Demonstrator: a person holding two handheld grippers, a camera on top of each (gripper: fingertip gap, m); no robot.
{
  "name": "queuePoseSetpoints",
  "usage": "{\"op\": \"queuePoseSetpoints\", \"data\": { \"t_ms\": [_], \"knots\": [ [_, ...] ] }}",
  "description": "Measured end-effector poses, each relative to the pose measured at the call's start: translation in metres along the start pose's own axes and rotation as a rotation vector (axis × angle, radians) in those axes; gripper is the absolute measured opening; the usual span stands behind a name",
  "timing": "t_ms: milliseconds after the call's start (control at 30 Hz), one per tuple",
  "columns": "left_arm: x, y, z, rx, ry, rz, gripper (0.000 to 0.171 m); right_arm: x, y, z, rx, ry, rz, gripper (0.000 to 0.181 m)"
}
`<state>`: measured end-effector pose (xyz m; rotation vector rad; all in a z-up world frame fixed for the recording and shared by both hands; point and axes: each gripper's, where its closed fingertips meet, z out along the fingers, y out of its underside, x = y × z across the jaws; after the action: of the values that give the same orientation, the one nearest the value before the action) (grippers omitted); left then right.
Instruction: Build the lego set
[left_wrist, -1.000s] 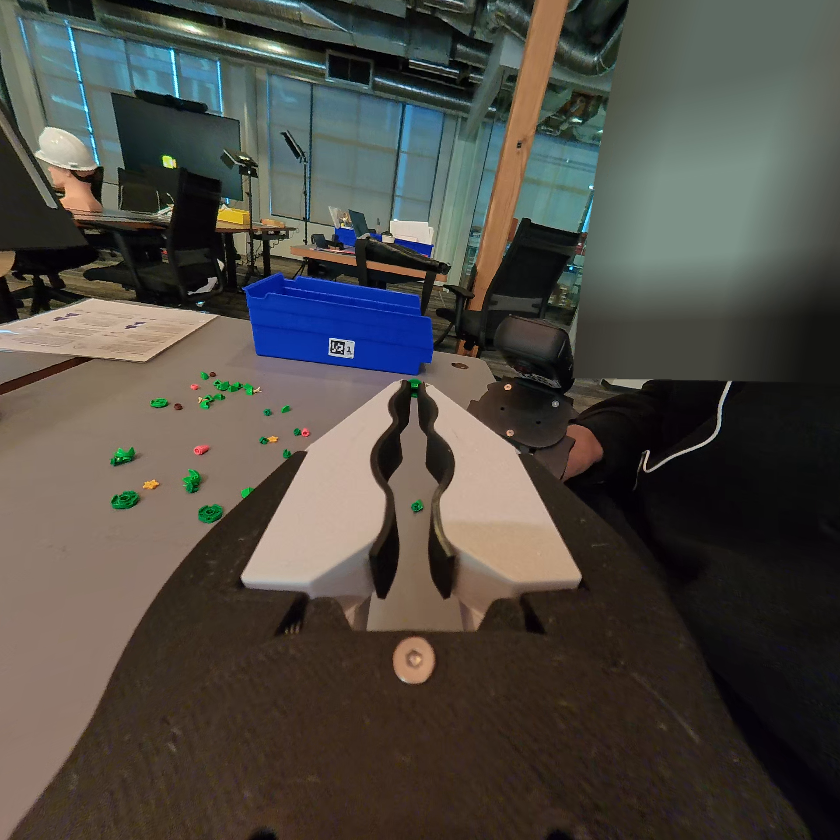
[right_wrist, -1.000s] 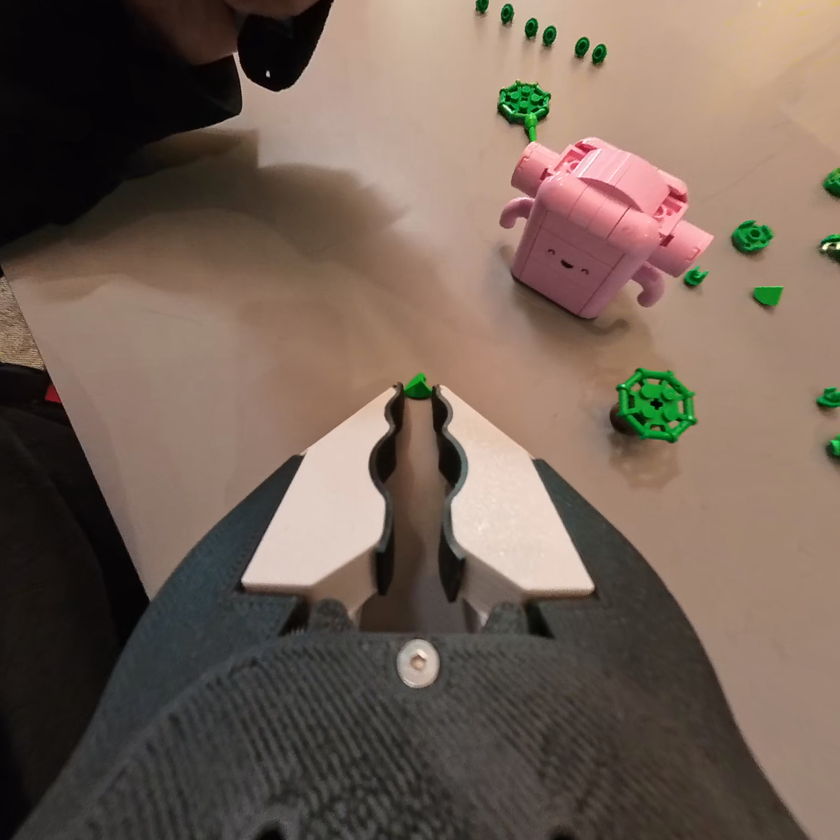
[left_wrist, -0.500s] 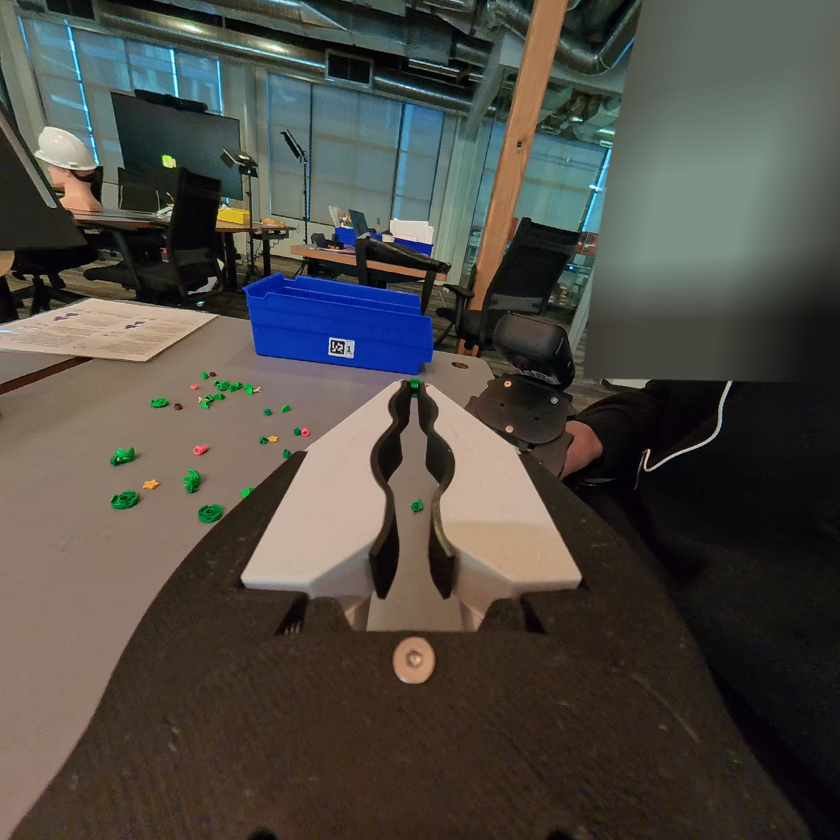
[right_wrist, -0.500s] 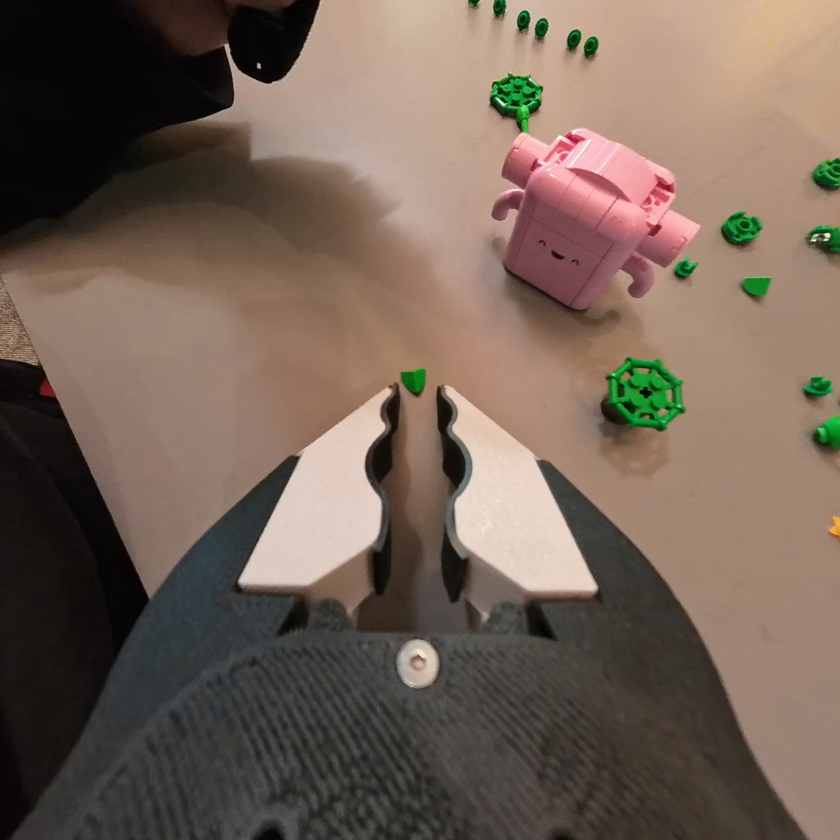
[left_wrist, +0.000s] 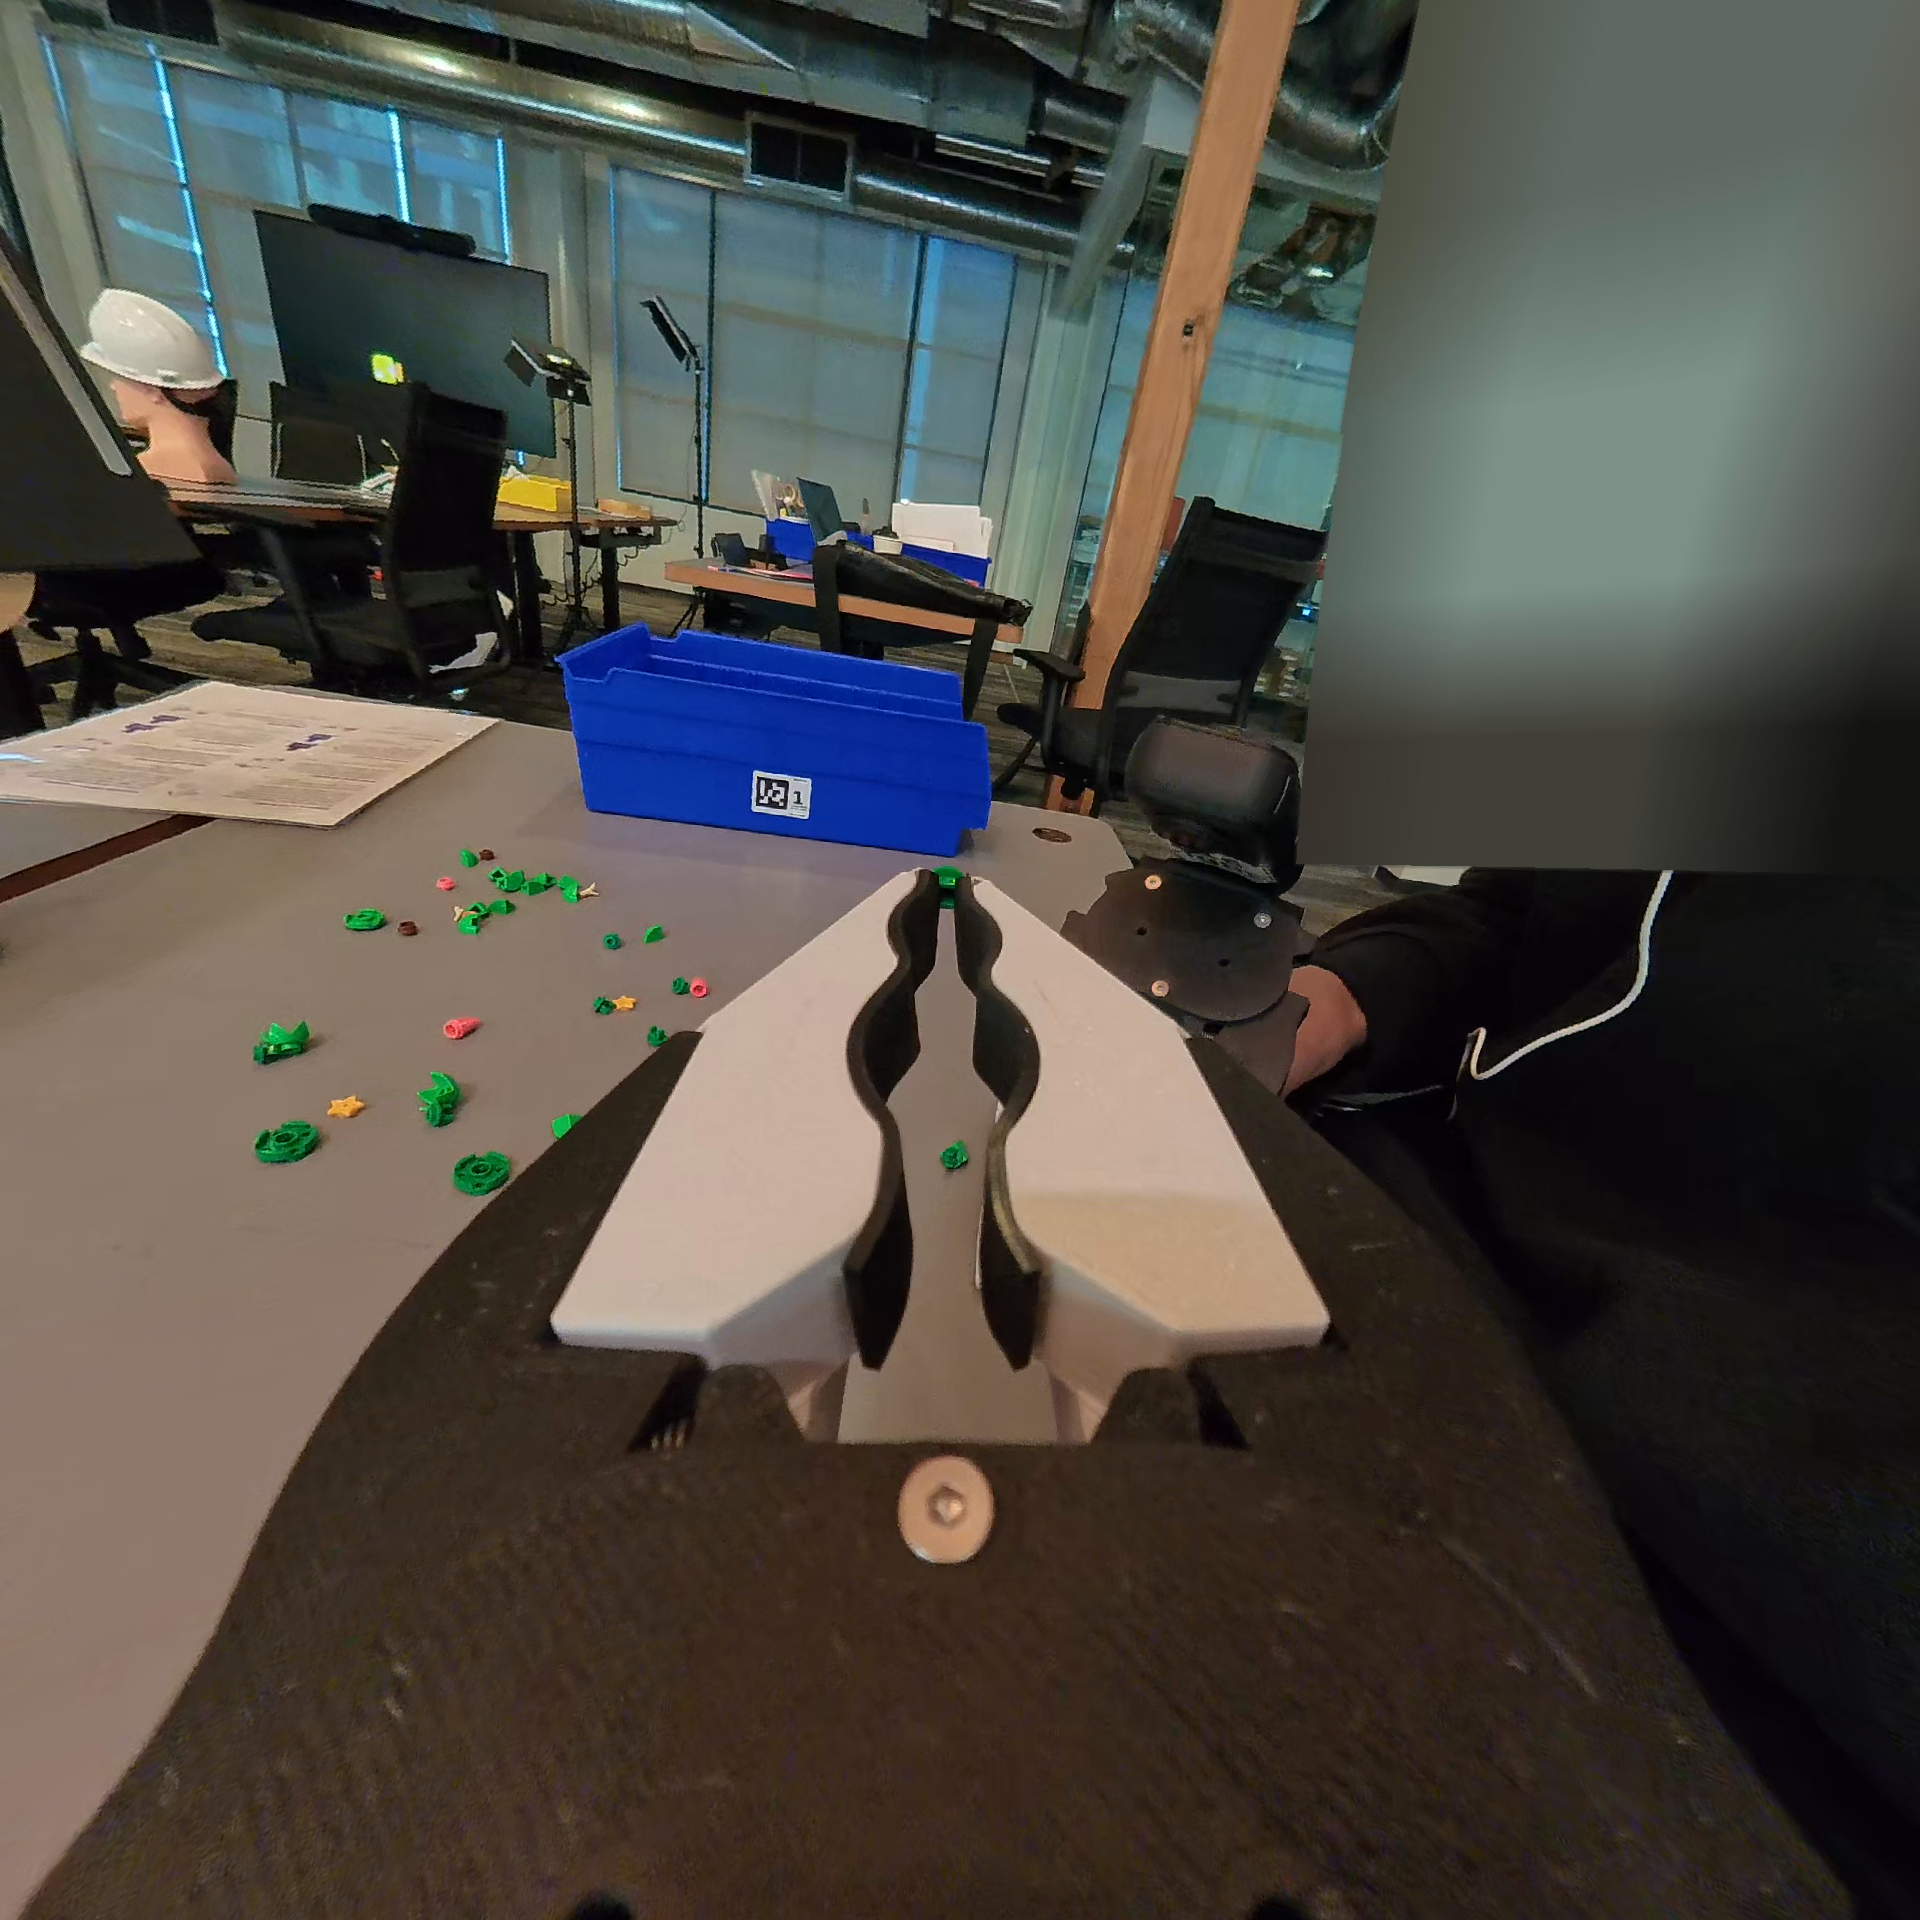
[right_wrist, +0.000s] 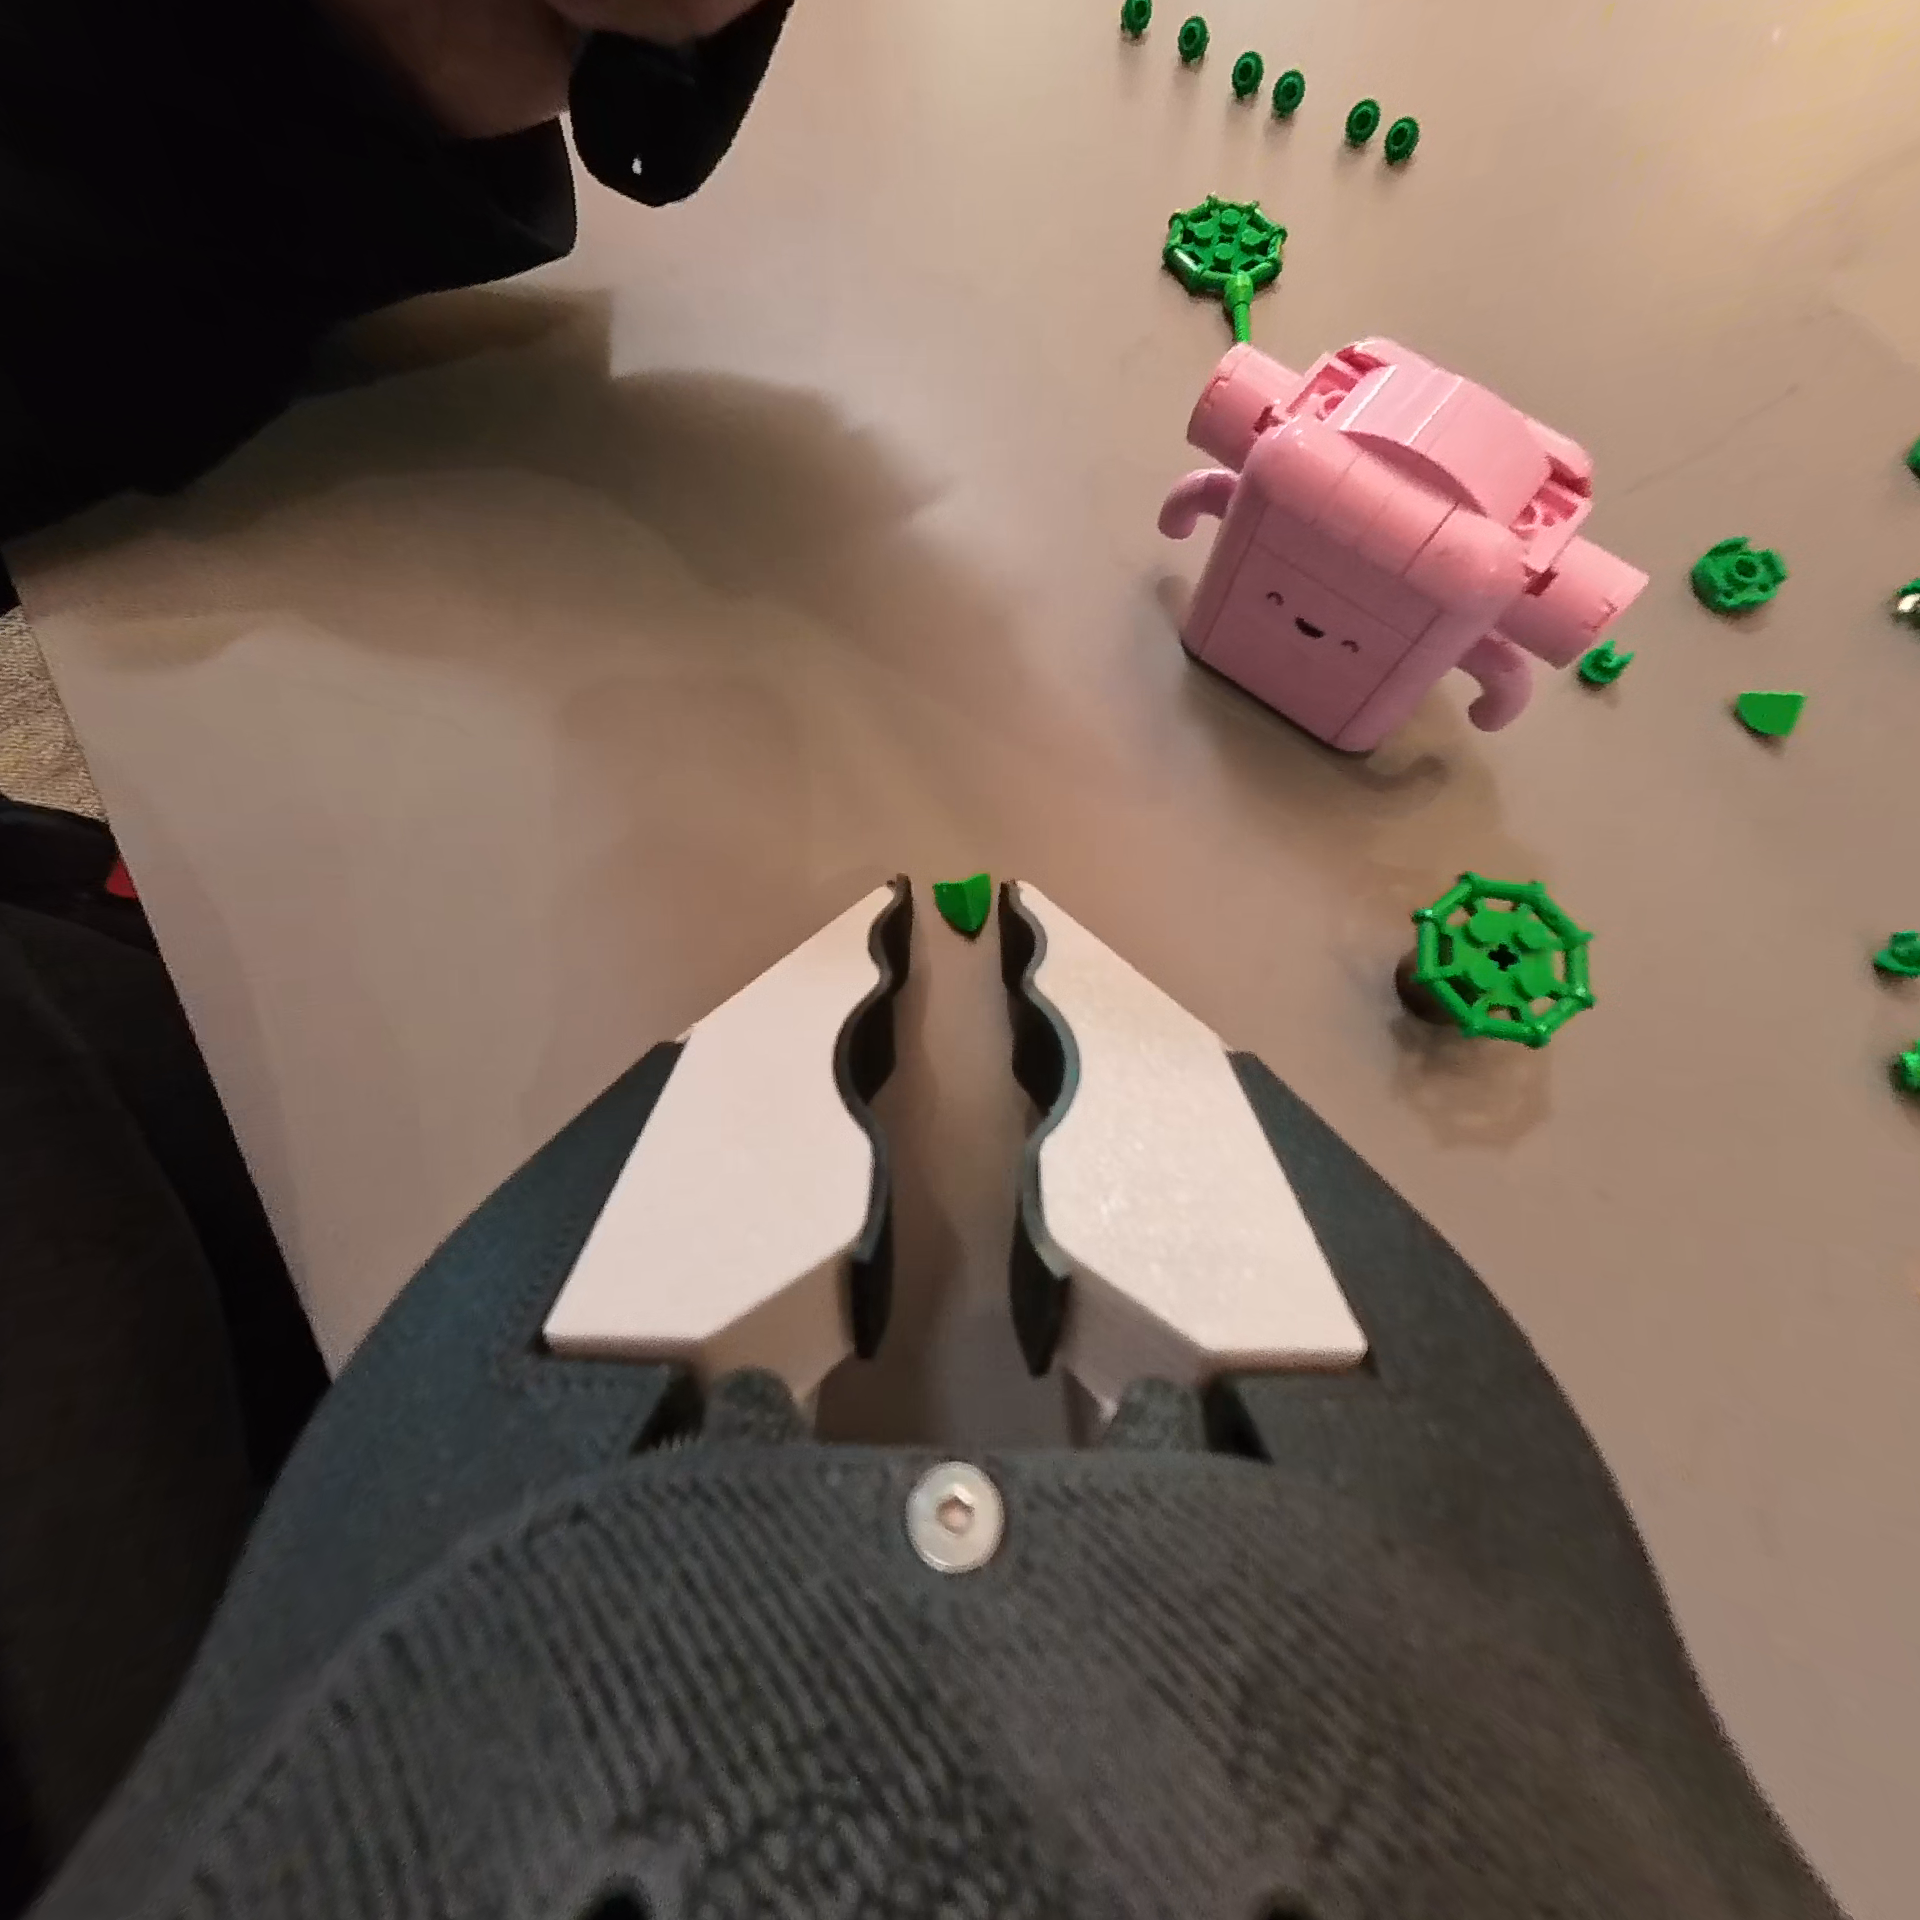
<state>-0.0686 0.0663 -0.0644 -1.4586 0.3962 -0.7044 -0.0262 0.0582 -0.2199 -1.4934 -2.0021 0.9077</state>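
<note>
between the parted tips of the right gripper a green leaf piece lies on the table; centre it and squeeze gently. left gripper is clamped on a tiny green stud

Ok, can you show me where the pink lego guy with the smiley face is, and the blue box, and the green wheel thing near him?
pink lego figure (right_wrist: 1340, 592), right wrist view, front face panel.
blue bin (left_wrist: 769, 743), left wrist view, front wall.
green wheel piece (right_wrist: 1501, 971), right wrist view, hub.
</note>
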Motion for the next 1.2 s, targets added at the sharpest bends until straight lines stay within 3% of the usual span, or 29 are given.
{"op": "queuePoseSetpoints", "data": {
  "t_ms": [733, 900, 1067, 1200],
  "knots": [
    [0.0, 0.002, 0.001, -0.009, 0.004, -0.002, 0.0, -0.007, -0.001, -0.001, -0.009, -0.107, -0.102, 0.007],
    [0.002, 0.004, 0.003, -0.024, 0.014, -0.005, 0.0, 0.001, -0.042, -0.027, 0.188, -0.124, -0.14, 0.007],
    [0.006, 0.014, 0.008, -0.081, 0.049, -0.023, 0.0, 0.018, -0.093, -0.068, 0.425, -0.121, -0.304, 0.006],
    [0.006, 0.029, 0.013, -0.158, 0.051, -0.032, 0.0, 0.033, -0.095, -0.059, 0.461, -0.131, -0.283, 0.006]
  ]
}}
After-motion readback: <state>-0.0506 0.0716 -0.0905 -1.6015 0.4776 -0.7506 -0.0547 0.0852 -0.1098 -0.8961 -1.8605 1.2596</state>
